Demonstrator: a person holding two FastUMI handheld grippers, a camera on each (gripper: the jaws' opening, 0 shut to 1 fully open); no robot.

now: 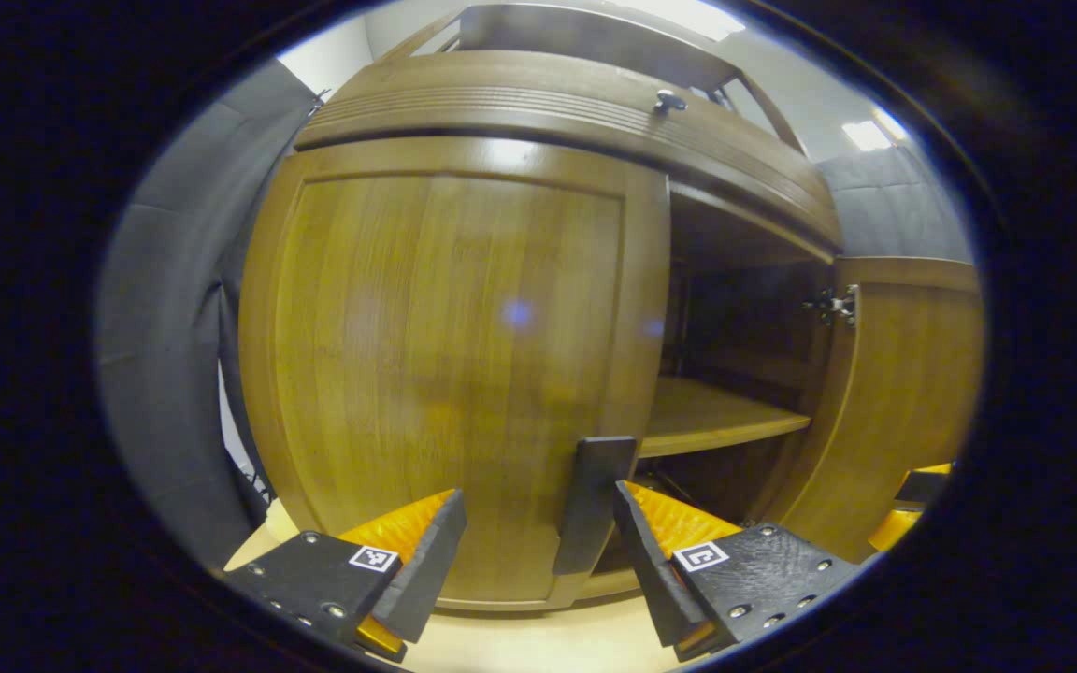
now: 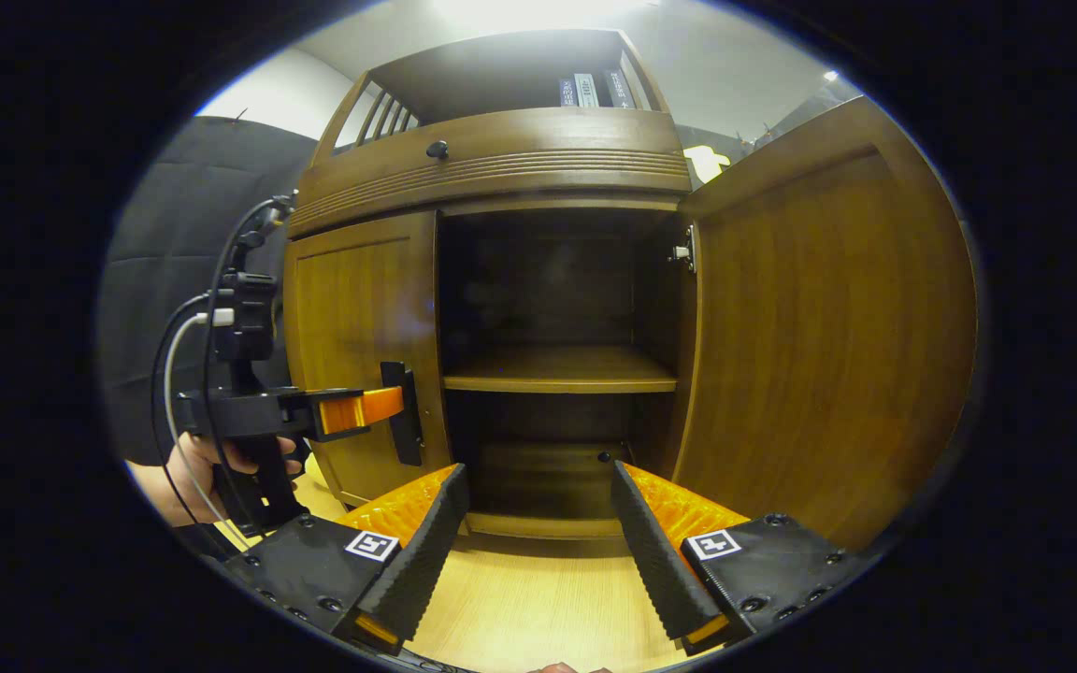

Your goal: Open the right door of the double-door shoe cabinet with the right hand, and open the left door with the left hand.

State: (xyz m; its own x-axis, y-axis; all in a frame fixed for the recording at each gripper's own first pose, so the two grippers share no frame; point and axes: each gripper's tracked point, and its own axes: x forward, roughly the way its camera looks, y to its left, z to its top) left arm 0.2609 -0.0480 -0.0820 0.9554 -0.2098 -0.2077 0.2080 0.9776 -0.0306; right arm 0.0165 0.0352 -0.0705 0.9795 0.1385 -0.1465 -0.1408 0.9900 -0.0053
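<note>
The brown wooden shoe cabinet [image 2: 492, 159] stands in front of me. Its right door [image 2: 828, 327] is swung wide open and bares a dark inside with a shelf [image 2: 557, 369]. The left door [image 1: 445, 365] is shut. A dark upright handle [image 1: 595, 505] sits on that door's right edge. My left gripper [image 1: 534, 523] is open, and the handle stands between its fingers, close to the right one. In the right gripper view the left gripper [image 2: 380, 408] reaches the handle [image 2: 403, 411], held by a hand [image 2: 193, 467]. My right gripper [image 2: 534, 495] is open, holds nothing, and faces the open compartment.
Above the doors is a drawer front with a small dark knob [image 2: 437, 149], and several books [image 2: 585, 89] stand on the top shelf. The open right door [image 1: 903, 402] juts out on the right. A light wooden floor [image 2: 538, 598] lies below; black cloth [image 1: 174, 355] hangs at the left.
</note>
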